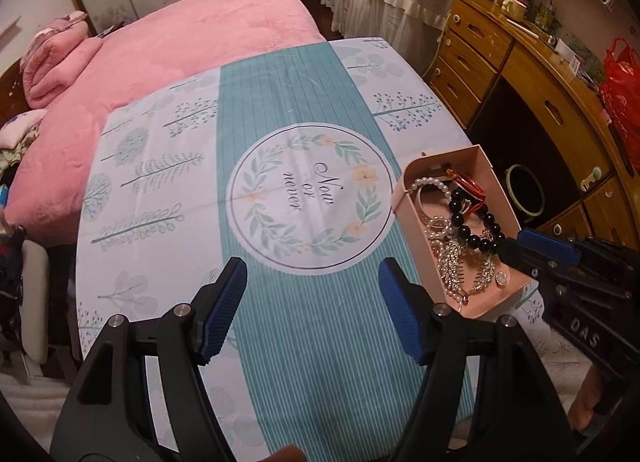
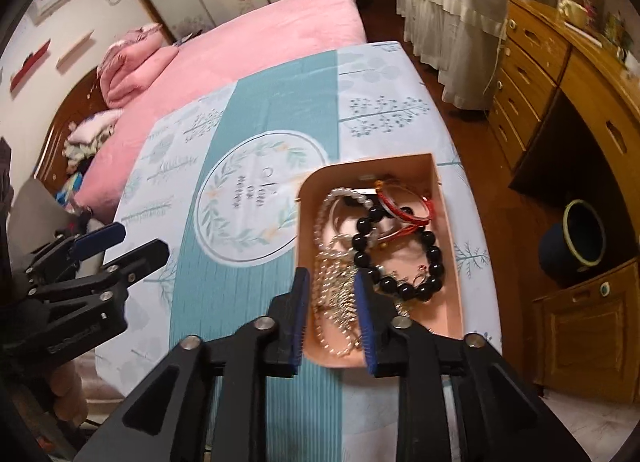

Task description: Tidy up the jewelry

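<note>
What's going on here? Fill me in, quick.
A person is sorting jewelry with a handheld gripper in each hand. A pink box on the table holds a tangle: a black bead bracelet, pearls, red bangles and sparkly pieces. The right gripper hovers over the box's near end, partly open and holding nothing. The left gripper is open and empty over the bare tablecloth.

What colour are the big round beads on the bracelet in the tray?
Glossy black; the bead bracelet shows best in the right wrist view.
</note>
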Demonstrator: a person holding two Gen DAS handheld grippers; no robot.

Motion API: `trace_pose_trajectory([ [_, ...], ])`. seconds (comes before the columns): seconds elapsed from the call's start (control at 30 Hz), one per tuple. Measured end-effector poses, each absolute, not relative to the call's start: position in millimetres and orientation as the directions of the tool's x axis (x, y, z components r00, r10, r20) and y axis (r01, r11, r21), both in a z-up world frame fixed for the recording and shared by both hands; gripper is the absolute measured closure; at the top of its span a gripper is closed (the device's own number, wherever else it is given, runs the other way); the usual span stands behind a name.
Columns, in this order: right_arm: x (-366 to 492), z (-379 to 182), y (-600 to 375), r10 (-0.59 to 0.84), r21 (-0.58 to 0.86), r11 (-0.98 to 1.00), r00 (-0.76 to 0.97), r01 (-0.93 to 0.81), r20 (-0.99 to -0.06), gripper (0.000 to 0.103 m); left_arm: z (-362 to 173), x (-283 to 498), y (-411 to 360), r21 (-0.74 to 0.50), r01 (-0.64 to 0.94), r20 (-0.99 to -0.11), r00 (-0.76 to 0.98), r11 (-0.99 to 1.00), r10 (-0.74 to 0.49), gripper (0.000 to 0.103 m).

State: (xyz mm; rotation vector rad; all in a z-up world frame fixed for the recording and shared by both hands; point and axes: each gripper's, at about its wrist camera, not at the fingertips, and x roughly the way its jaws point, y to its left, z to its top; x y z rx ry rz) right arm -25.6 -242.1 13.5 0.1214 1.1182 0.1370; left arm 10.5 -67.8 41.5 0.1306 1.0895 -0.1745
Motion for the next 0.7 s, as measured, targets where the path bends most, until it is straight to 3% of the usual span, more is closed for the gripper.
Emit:
trace_pose_trajectory([
  [0.1,-31.4,27.0,-229.8,0.162,0.150,0.987,0.435,-0.062,-0.886,0.065,44.0,2.3,-61.6,0.012,0.181,-0.887,0.456,0.983,-0.073,0.037],
  [0.37,-45.5,49.6,-212.3,0.158,0.139,0.987,0.442,-0.074,-0.883,0.064,49.0,-18.5,-48.1,-0.005,0.116,-0.882,0.467,0.993,-0.059,0.037],
  [0.53,-58.3,58.0,-202.4,0.141,0.117,0.990,0.456,-0.080,-0.879,0.049,53.4,-31.1,-40.5,-0.001,0.090,-0.875,0.482,0.996,-0.044,0.037],
  [0.7,-66.7,68.5,-195.1,0.132,0.101,0.991,0.476,-0.091,-0.870,0.048,56.8,-39.0,-34.3,0.002,0.081,-0.874,0.484,0.997,-0.038,0.037],
])
